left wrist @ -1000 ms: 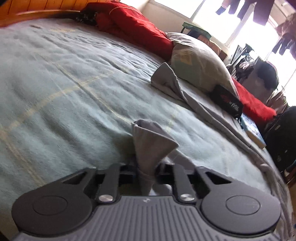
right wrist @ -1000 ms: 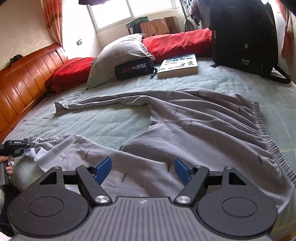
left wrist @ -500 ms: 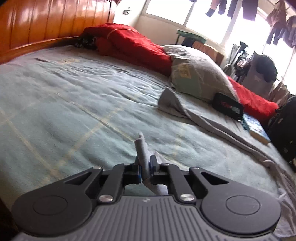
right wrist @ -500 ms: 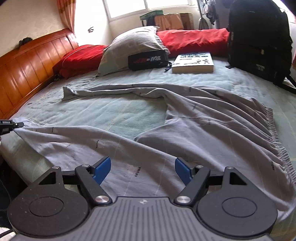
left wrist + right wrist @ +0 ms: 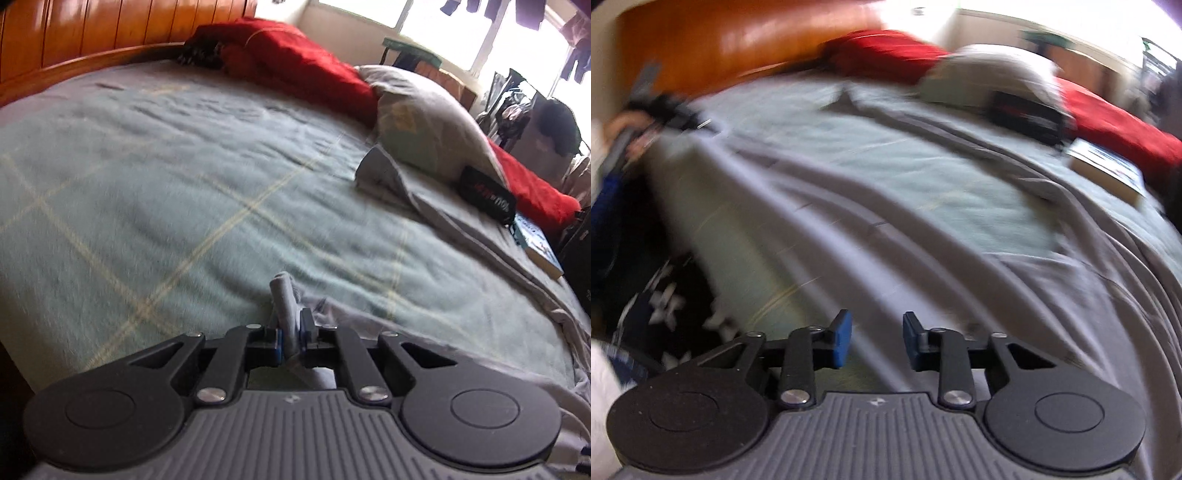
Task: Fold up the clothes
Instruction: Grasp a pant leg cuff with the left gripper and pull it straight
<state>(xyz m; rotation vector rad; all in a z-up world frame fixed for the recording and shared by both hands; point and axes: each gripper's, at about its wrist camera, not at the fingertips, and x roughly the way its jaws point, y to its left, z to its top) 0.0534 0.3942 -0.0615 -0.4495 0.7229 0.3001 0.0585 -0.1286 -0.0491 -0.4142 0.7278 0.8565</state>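
1. While it tilts down toward the green blanket [image 5: 177, 192], the left gripper [image 5: 290, 334] is pinched almost fully together on a cuff of the grey trousers [image 5: 284, 295], which sticks up between its blue pads.
2. A second ago that cuff fanned out wide above the pads; now only a narrow roll shows, and the wooden headboard [image 5: 110, 33] fills more of the left view.
3. The trousers spread across the bed, one leg reaching toward the grey pillow [image 5: 424, 114].
4. The right gripper [image 5: 875, 341] hangs tilted over the near trouser leg [image 5: 886, 229]; its jaws have just been closing from wide to a moderate gap, with cloth under them, and the pads are not pressing on it.
5. The right view is blurred and rolled compared with before, and the person's hand [image 5: 624, 125] with the left gripper shows at its far left.
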